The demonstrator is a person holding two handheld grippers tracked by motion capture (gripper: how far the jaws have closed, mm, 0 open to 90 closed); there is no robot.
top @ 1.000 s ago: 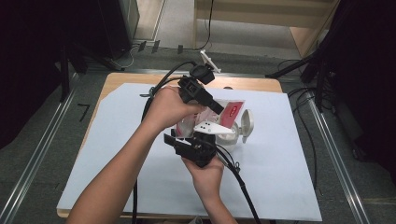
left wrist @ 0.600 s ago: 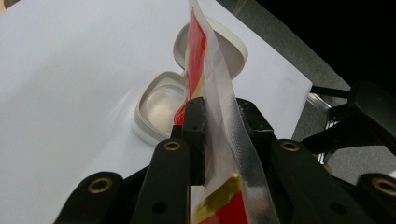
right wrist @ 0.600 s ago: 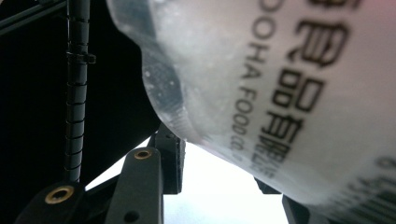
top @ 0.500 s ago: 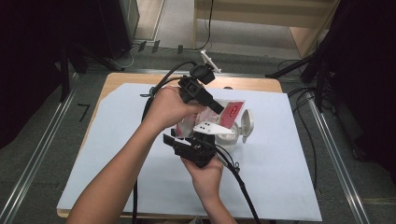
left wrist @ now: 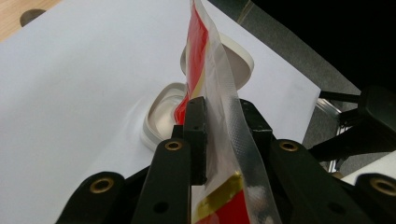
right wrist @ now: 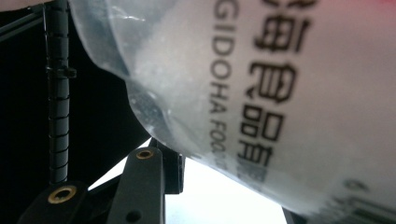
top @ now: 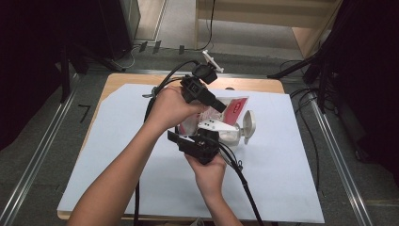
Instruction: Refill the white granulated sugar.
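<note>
High view: left gripper [top: 221, 107] and right gripper [top: 202, 141] both at the red-and-clear bag [top: 234, 109], above the white container [top: 230, 136] and its open lid [top: 248, 127].
Left gripper view: jaws nearly closed, pinching the bag's [left wrist: 219, 107] sealed edge; bag runs lengthwise away, over the container [left wrist: 161, 116].
Right gripper view: bag [right wrist: 261, 93] reads "GIDOHA FOO…" plus Chinese characters; jaws partly open, grip unclear.

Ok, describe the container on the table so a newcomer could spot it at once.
On the white sheet covering the table, look just right of the two grippers at its middle. The container is white, with its round lid flipped open on the right. A red-and-clear pouch is held over it.
</note>
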